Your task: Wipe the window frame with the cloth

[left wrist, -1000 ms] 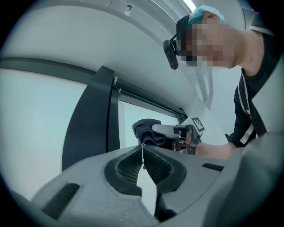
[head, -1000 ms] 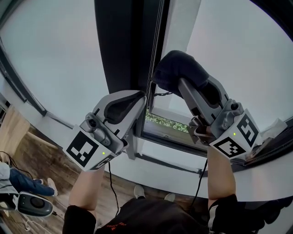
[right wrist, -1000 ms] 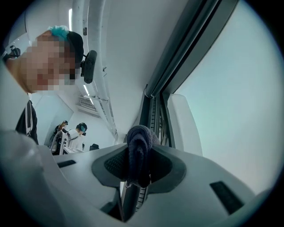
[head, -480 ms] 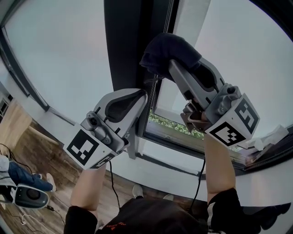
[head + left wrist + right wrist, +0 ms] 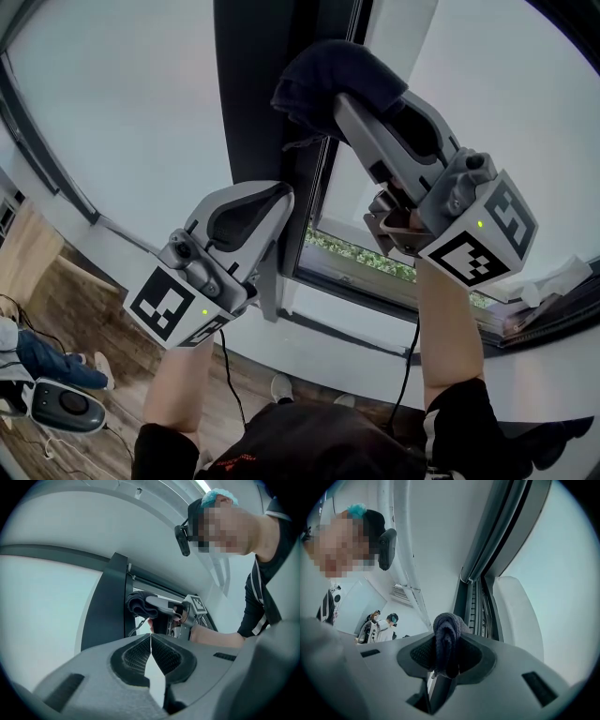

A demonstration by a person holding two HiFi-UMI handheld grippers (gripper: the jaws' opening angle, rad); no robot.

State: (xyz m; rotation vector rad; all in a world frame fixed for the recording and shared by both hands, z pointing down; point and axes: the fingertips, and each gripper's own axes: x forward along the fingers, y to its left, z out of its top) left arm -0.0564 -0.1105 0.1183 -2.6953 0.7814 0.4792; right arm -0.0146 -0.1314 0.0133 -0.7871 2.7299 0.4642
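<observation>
**Cloth's up on the frame, right gripper doing all the work**

The right gripper (image 5: pixel 336 98) is clamped on the wadded dark cloth (image 5: pixel 317 66), which is pressed against the dark upright frame (image 5: pixel 253 103), high up by the track. The left gripper (image 5: pixel 281 195) hangs lower beside the frame, jaws together on nothing. My worry is that the cloth is just a pinched wad with a loose loop dangling off it, so a hard drag along the track edge could snag it or yank it out of the jaws. The right gripper view shows the grooved track (image 5: pixel 480 602) close up and two people (image 5: pixel 382 625) back in the room. The head view shows neither, but it catches the greenery (image 5: pixel 352 251) outside, down below.
</observation>
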